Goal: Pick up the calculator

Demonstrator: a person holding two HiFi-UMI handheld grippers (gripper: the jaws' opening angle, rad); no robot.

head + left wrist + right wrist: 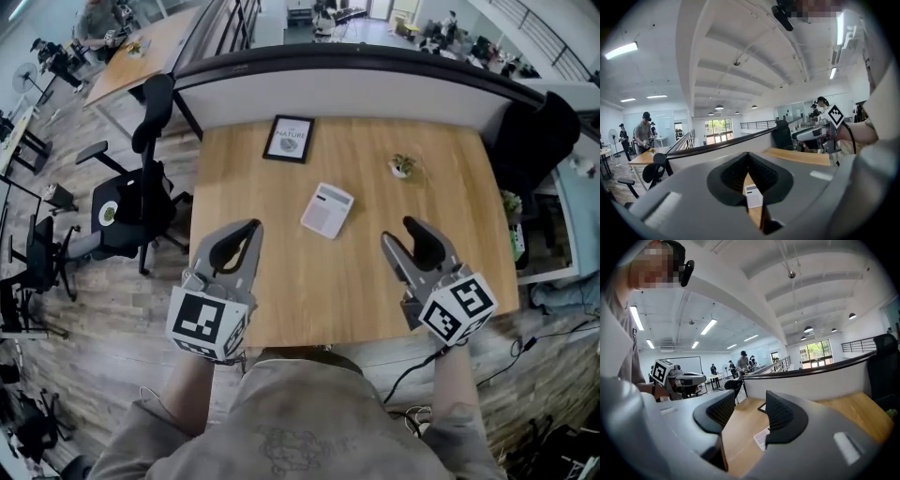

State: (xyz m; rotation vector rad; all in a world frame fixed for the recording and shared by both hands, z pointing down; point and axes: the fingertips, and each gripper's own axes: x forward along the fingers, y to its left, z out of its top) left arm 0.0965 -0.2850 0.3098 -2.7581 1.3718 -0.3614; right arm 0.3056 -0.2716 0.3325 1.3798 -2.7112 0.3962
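A white calculator lies flat near the middle of the wooden table, ahead of both grippers and between them. My left gripper hovers over the table's left part, its jaws meeting at the tips with nothing held. Through the left gripper the calculator shows below the shut tips. My right gripper hangs to the calculator's right, open and empty. In the right gripper view the right gripper has a wide gap, and the calculator peeks out beside the right jaw.
A black-framed picture lies at the table's back left and a small potted plant at the back right. A dark-topped partition bounds the far edge. A black office chair stands left of the table; dark clothing hangs at the right.
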